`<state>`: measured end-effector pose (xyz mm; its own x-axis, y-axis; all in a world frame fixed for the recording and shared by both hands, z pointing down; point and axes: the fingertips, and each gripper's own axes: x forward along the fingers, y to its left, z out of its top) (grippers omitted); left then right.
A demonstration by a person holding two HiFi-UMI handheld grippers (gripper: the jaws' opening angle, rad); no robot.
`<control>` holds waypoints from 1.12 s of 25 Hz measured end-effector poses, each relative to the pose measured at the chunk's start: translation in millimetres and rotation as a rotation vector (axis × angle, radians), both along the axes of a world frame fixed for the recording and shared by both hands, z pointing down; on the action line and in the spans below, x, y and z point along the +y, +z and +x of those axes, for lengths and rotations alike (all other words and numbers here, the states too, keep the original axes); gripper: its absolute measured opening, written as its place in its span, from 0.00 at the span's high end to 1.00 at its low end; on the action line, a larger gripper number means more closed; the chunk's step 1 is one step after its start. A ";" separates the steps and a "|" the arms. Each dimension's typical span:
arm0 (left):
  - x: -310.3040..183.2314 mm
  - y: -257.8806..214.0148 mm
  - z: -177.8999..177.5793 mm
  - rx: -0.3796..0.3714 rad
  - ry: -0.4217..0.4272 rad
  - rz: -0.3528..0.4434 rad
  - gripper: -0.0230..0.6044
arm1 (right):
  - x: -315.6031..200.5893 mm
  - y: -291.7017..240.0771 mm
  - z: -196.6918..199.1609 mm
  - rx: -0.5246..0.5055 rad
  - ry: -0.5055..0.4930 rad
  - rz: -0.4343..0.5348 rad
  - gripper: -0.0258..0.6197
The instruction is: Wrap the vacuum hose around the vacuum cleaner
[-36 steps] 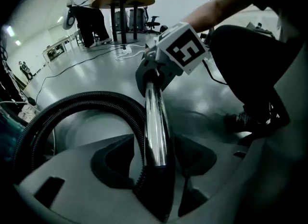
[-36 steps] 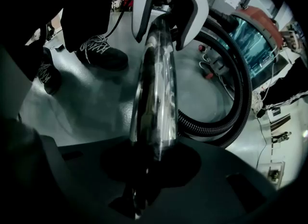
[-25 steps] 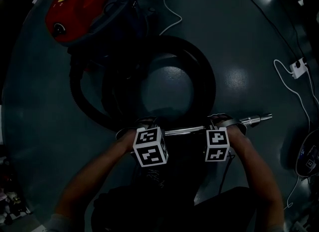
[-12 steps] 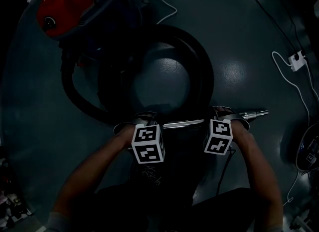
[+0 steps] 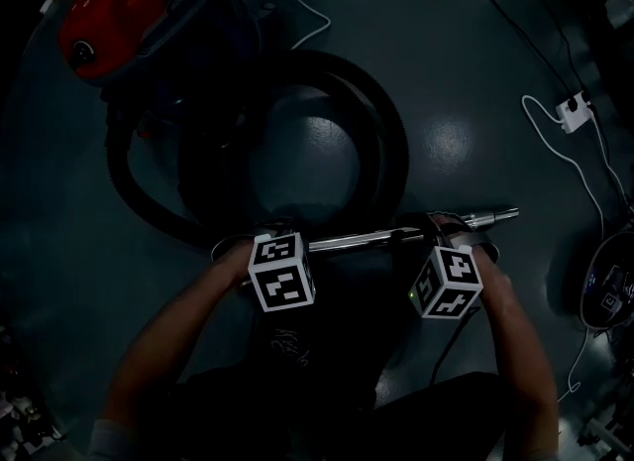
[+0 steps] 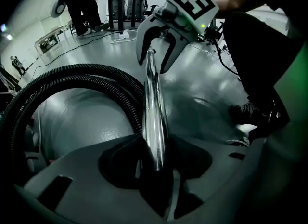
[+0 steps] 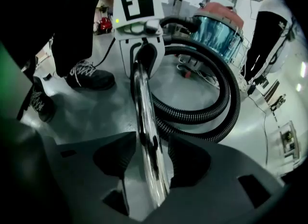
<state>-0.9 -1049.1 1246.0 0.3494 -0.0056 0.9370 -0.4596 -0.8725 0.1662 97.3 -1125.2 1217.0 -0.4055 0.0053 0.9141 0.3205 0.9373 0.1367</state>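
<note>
— Gripping anything, the left gripper [image 6: 155, 156]?
— Yes. Its jaws have just been closing, and both pads now press on the chrome tube [image 5: 357, 241].
— And the right gripper [image 7: 152, 163]?
— Its jaws have just been opening. The tube runs between them, but the pads stand slightly off it on either side, so nothing is clamped there.
— How does the tube lie?
— Roughly level, across in front of the person, from one gripper to the other. Its right end sticks out past the right gripper. Both grippers point steeply down onto it.
— Where is the hose [image 5: 391, 142]?
— On the floor [image 5: 475, 72], just beyond the tube. It is black and ribbed, and it lies in wide loops, one inside the other. The loops reach from near the tube up to the vacuum [image 5: 104, 8].
— And the vacuum itself?
— Red, on the floor at the upper left of the head view. The loops lie right beside it, not around it. Where the hose joins the body is too dark to tell.
— Anything else around?
— A white plug block [image 5: 572, 110] with its cord lies well off to the right. In the right gripper view a shoe [image 7: 91, 79] stands on the floor left of the tube.
</note>
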 end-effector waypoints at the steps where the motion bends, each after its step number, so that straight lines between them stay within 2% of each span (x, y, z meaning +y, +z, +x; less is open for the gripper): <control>1: 0.2 0.0 0.3 0.000 -0.002 -0.007 0.66 | 1.8 -3.6 -0.9 -0.018 0.010 -0.023 0.63; 2: 0.4 -0.2 0.8 0.000 -0.004 -0.012 0.66 | 3.6 -5.0 -1.0 -0.027 0.016 -0.040 0.65; 3: 0.6 -0.5 1.5 0.000 -0.004 -0.015 0.66 | 5.1 -4.8 -0.6 -0.030 0.019 -0.048 0.74; 4: 0.9 -0.8 2.0 -0.001 -0.002 -0.015 0.66 | 6.2 -4.3 -0.3 -0.031 0.020 -0.053 0.77; 9: 0.3 -9.7 3.2 0.004 -0.005 0.009 0.66 | 7.0 -7.2 -2.5 -0.040 0.028 -0.064 0.78; 15: -18.9 -49.4 25.6 0.100 -0.021 0.061 0.67 | 7.7 -4.7 0.8 -0.056 0.052 -0.098 0.78; 18: -26.3 -55.3 36.0 0.103 -0.023 0.081 0.67 | 8.0 -5.7 -0.5 -0.068 0.062 -0.092 0.78; 23: -29.4 -45.6 41.8 0.044 -0.037 0.137 0.94 | 7.8 -2.7 4.3 -0.088 0.096 -0.100 0.78; 28: -28.7 -43.9 42.6 0.031 -0.043 0.132 0.95 | 8.2 -3.4 5.7 -0.105 0.103 -0.151 0.78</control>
